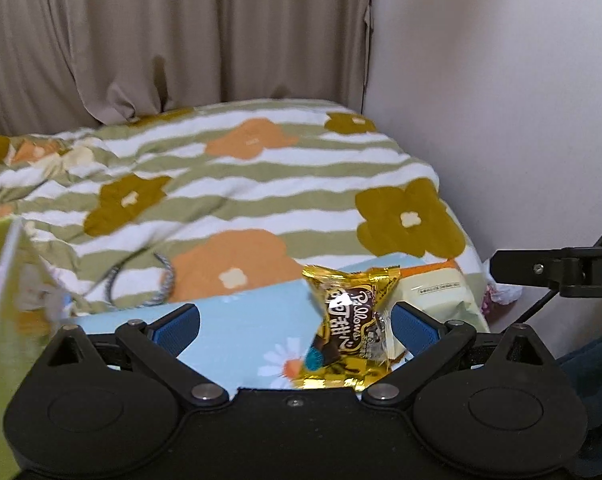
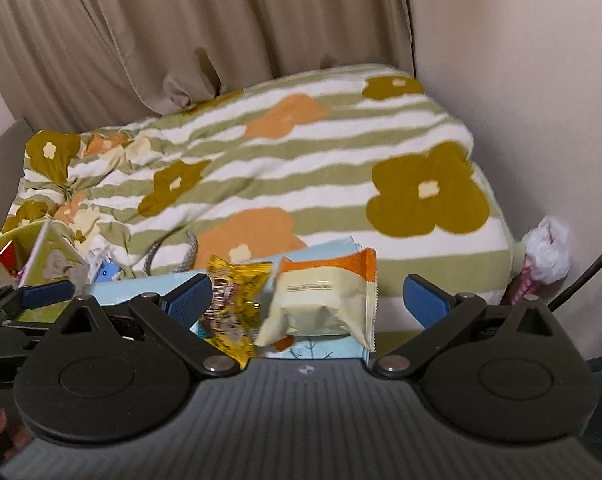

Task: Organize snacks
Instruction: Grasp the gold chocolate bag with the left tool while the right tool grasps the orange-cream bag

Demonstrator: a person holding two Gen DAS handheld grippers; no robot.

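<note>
My left gripper (image 1: pixel 295 322) is spread wide, its blue pads clear of the gold snack packet (image 1: pixel 355 322), which sits between them toward the 3 o'clock pad on the pale blue box (image 1: pixel 237 332). My right gripper (image 2: pixel 307 300) is spread too, with the cream-and-orange snack packet (image 2: pixel 325 300) lying loose between its pads on the same box, just beside the gold one at its 9 o'clock. At 9 o'clock in the right view, a green carton (image 2: pixel 41 256) holds mixed wrappers I can't make out. Everything rests on the bed by a flowered quilt (image 2: pixel 301 168).
</note>
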